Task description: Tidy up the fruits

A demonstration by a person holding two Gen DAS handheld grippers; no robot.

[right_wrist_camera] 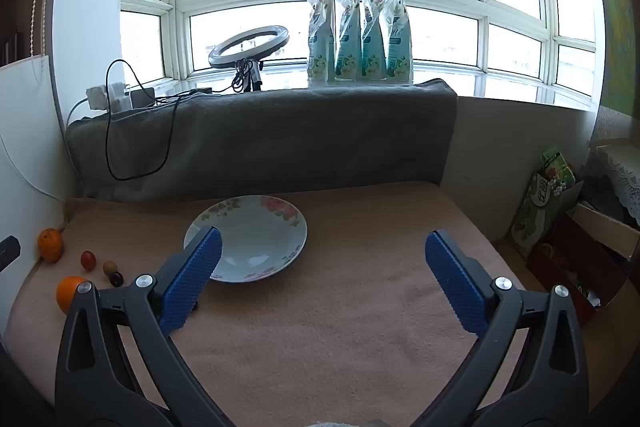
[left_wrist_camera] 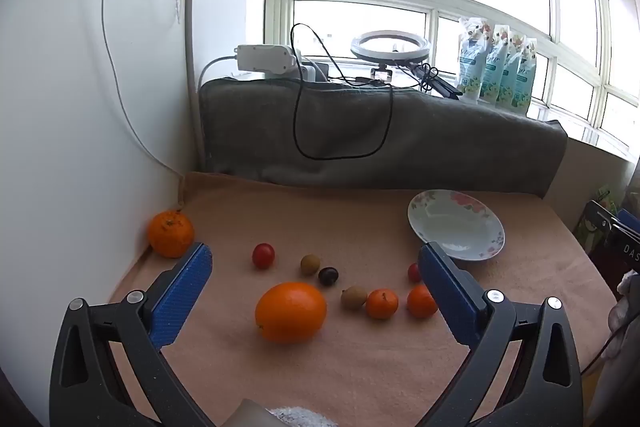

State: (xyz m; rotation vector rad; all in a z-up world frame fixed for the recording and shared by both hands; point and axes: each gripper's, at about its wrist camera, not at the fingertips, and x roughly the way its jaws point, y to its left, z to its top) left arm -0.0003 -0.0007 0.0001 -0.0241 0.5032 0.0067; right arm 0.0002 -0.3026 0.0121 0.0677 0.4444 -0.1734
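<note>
The left claw (left_wrist_camera: pixel 316 267) gapes wide and empty above the big smooth orange (left_wrist_camera: pixel 291 311); small round fruits lie just beyond. The right claw (right_wrist_camera: pixel 323 251), equally wide and empty, hovers with the white floral porcelain plate (right_wrist_camera: pixel 280 251) ahead-left on the peach-cloth surface (right_wrist_camera: pixel 340 327).

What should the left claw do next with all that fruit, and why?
Probably lower the left claw over the big orange and close on it. That claw is open and empty, the orange lies on the cloth between its fingers, nearest of the fruits, and the flowered plate is empty, so no fruit has been put there yet.
</note>
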